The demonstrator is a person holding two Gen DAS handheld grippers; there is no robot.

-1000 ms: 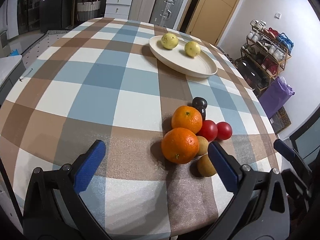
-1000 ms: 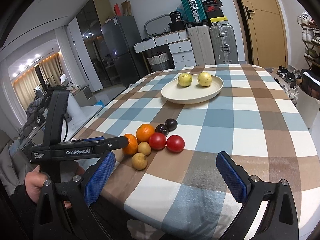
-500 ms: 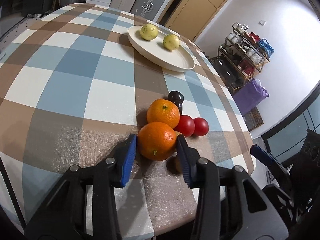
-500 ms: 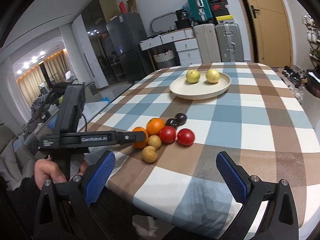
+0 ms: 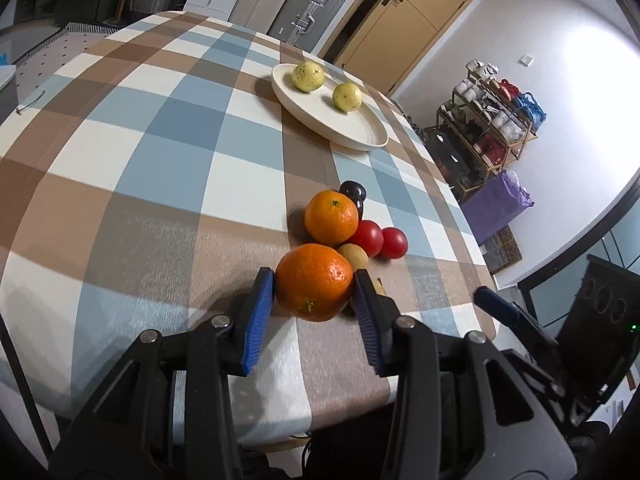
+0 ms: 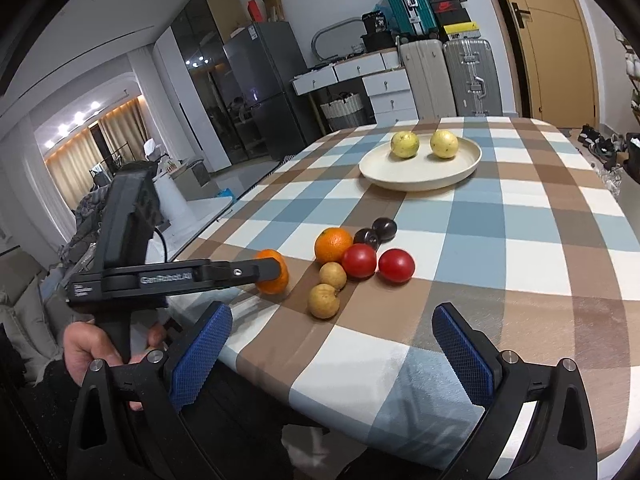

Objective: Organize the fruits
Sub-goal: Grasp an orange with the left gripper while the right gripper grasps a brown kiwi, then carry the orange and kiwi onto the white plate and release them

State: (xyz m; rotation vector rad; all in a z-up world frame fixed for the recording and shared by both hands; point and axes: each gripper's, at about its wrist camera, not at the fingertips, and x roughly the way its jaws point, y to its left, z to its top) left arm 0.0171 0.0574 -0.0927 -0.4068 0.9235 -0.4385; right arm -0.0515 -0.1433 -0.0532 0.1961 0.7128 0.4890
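The near orange (image 5: 314, 286) is sitting right at the front of the fruit pile on the checked tablecloth (image 5: 168, 128), and the left gripper (image 5: 314, 300) is clamping it, blue pads (image 5: 258, 316) pressing on both sides of the fruit. From the right wrist view that same orange is peeking out past the black finger of the left gripper, close to the table's near edge, with a person's hand (image 6: 86, 350) wrapping the handle below.

Just behind it, a second orange (image 5: 331, 216) is resting against two dark plums (image 5: 354, 192), with two red tomatoes (image 5: 380, 238) lying side by side to its right. Two small tan fruits (image 6: 328, 288) are sitting in front of the tomatoes, one nearly touching the held orange.

Farther up the table, well apart from the pile, a cream plate (image 5: 360, 136) is carrying two yellow-green fruits (image 5: 307, 76).

The right gripper (image 6: 332, 354) is hovering over the near edge of the table, fingers spread wide, gripping nothing.

Suitcases (image 6: 466, 76) are standing by the far wall.
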